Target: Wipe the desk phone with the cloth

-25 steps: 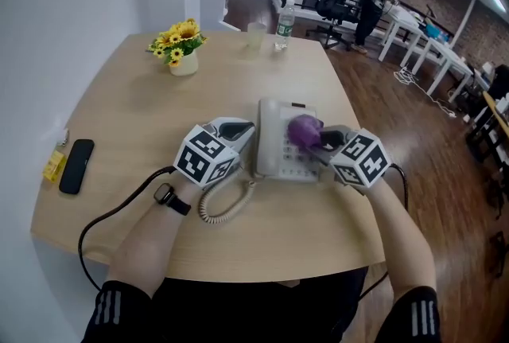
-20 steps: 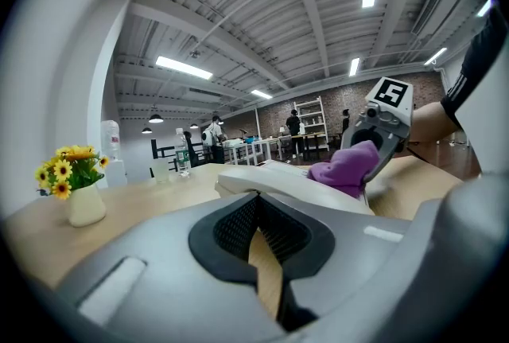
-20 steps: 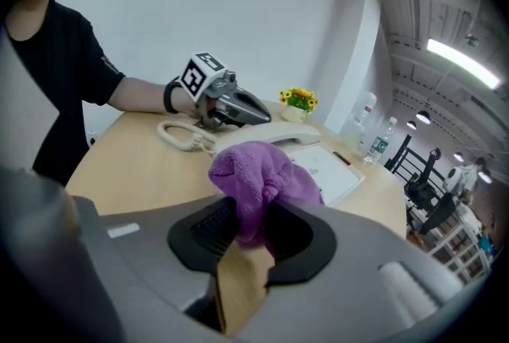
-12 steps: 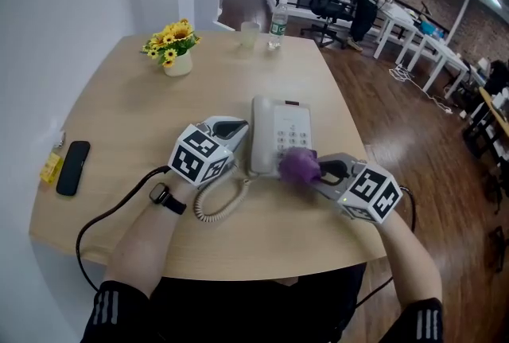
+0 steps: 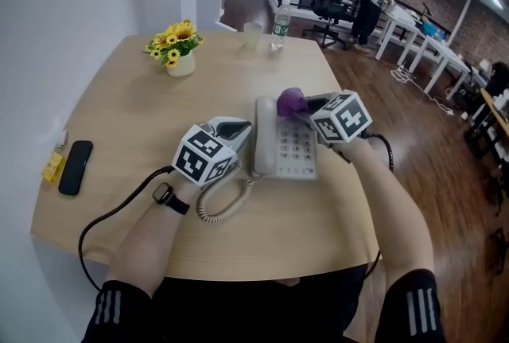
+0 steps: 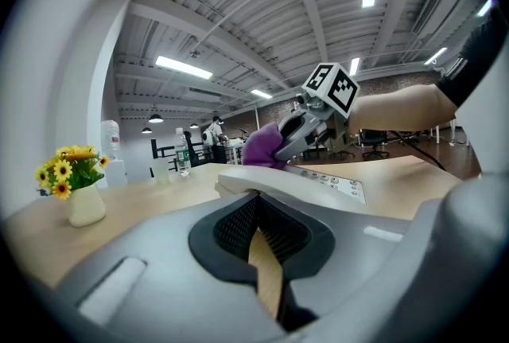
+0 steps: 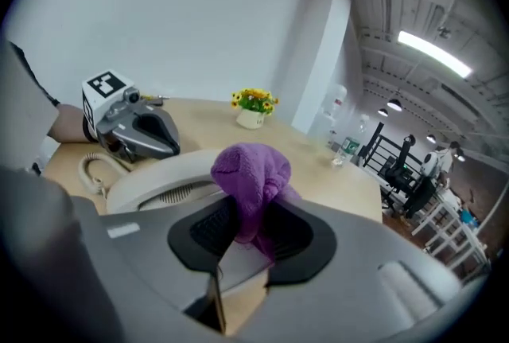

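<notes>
A light grey desk phone [image 5: 290,152] lies on the wooden table [image 5: 135,118], its handset [image 5: 264,138] along its left side. My right gripper [image 5: 306,107] is shut on a purple cloth [image 5: 289,102] and holds it on the phone's far end, above the keypad. In the right gripper view the cloth [image 7: 248,174] bulges out between the jaws of the right gripper [image 7: 246,230], over the phone [image 7: 163,174]. My left gripper [image 5: 242,127] rests on the table against the handset's left side, its jaws together with nothing held. The left gripper view shows the cloth [image 6: 261,149] beyond the phone [image 6: 310,186].
The phone's coiled cord [image 5: 223,206] loops toward the near table edge. A vase of yellow flowers [image 5: 179,47] stands at the far left, with a cup [image 5: 253,35] and a water bottle [image 5: 280,17] at the far edge. A black mobile phone [image 5: 75,166] lies at the left edge.
My right gripper has carried the cloth from the phone's near end up over the keypad to its far end. The left gripper has stayed beside the handset.
</notes>
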### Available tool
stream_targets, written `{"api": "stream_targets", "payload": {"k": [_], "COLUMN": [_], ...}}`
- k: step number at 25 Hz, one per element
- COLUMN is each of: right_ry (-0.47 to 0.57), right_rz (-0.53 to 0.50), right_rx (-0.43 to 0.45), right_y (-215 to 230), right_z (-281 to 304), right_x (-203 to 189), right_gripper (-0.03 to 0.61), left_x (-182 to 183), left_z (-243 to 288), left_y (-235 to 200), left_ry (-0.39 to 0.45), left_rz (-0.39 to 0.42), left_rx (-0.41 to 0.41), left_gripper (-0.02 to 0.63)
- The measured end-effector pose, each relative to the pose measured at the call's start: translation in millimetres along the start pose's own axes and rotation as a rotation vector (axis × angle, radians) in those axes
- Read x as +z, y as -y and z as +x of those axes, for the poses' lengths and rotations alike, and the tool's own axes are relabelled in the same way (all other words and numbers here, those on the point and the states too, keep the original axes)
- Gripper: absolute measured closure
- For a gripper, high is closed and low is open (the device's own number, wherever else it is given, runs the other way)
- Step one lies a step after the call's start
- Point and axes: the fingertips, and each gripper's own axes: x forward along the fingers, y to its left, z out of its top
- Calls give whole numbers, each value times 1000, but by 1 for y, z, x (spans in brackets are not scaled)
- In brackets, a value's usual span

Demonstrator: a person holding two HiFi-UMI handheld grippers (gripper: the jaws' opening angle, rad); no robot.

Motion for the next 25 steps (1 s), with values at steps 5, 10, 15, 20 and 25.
{"api": "stream_targets", "payload": {"k": [5,10,15,20,25], "right_ry": [-19,-5,-14,7,134], "right_rz": [-55,-127,-195,-216,-91], "right_rx": [77,179,244,244,33], "right_y": [-40,-98,-147,-148,-60], "right_z": [-2,-35,-64,-87,-87], "right_x": [-14,-43,-69,-62,3], "right_gripper": [471,471,471,471,471], "left_x": [1,0,1,1,1], "left_z": [0,0,-1,-1,-1], "left_y": [-1,0,-1,0,-1], "left_ry": [-2,-1,0,0,-1], "left_rz": [-6,-4,1,2,4], "left_rx": [-4,-2,3,2,4], "left_gripper": [620,620,620,620,620]}}
